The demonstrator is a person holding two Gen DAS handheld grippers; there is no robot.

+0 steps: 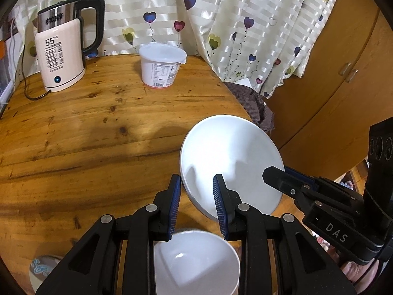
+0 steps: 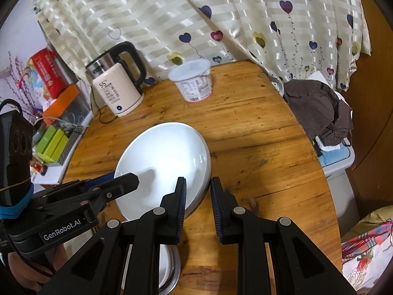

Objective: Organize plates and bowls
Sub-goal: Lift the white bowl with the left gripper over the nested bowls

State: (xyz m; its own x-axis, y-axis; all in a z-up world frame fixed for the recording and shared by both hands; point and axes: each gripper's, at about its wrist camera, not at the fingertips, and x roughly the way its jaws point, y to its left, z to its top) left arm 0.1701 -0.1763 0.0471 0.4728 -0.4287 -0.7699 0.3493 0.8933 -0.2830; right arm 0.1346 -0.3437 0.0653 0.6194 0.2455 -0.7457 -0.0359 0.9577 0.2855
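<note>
Left tool: clamped on the near-left rim of a white plate. Right tool: clamped on the opposite rim. Plate: carried tilted between both, clear of the wooden worktop, above a white bowl. Handling, judged: glazed ceramic, rigid, slick, breakable, moderately heavy; thin rim the only purchase. Pose: both tools angled downward, side by side, converging.

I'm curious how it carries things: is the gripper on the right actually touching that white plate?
Touching. In the right wrist view, the right gripper has the white plate rim pinched between its blue pads, with the plate tilted up off the wooden table.
</note>
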